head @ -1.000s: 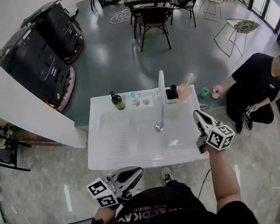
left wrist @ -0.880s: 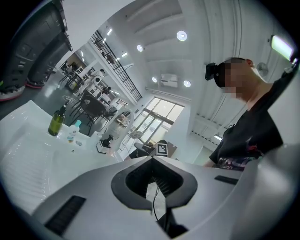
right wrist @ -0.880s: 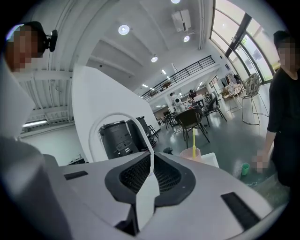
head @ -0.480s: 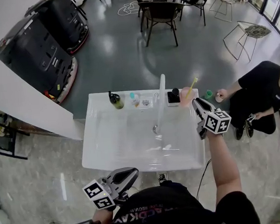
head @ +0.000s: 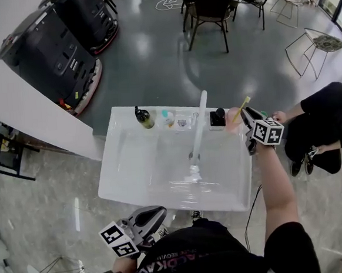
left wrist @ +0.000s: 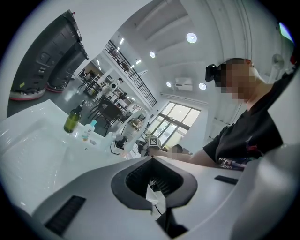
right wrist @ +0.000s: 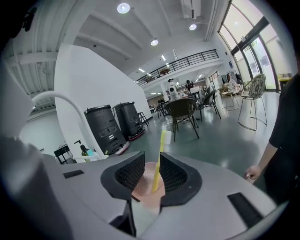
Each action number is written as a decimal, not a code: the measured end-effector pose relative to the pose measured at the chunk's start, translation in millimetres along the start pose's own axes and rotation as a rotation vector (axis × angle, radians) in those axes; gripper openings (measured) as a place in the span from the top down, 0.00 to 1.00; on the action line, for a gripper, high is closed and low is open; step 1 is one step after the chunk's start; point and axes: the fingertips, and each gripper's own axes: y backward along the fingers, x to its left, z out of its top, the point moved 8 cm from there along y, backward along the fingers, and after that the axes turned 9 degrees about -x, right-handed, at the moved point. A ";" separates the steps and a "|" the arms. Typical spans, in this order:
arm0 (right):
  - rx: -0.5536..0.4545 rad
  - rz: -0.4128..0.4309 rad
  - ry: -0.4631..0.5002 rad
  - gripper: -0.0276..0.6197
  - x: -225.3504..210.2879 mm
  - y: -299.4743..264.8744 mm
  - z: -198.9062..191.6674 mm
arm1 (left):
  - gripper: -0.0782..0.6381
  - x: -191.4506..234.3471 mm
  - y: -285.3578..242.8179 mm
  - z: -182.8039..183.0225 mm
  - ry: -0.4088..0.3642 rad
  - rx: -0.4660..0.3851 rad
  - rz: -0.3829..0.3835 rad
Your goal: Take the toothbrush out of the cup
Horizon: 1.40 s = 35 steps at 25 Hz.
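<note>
Right tongs [right wrist: 152, 157] straddle toothbrush [right wrist: 161, 140] | cup [right wrist: 143, 190] base hidden | left tongs [left wrist: 151, 160] closed

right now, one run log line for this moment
right tongs: open, astride toothbrush in cup | left tongs: shut, empty | toothbrush: not yet out

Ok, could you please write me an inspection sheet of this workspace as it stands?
Surface: white sink with a tall tap at the back.
Job's things: yellow toothbrush standing in the pink cup, at the sink's back right corner.
Clutter: green bottle, small teal-capped bottle and a black object along the back ledge.
Grippers: right gripper open, jaws either side of the toothbrush handle; left gripper shut, empty, off the sink's front edge.
Cables: thin cable hanging under the right arm.
Surroundings: black machines, chairs, a crouching person right of the sink.
</note>
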 end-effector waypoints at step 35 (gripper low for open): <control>0.061 0.060 0.077 0.91 -7.6 -37.4 8.9 | 0.88 -7.7 5.2 -10.6 0.023 -0.055 0.092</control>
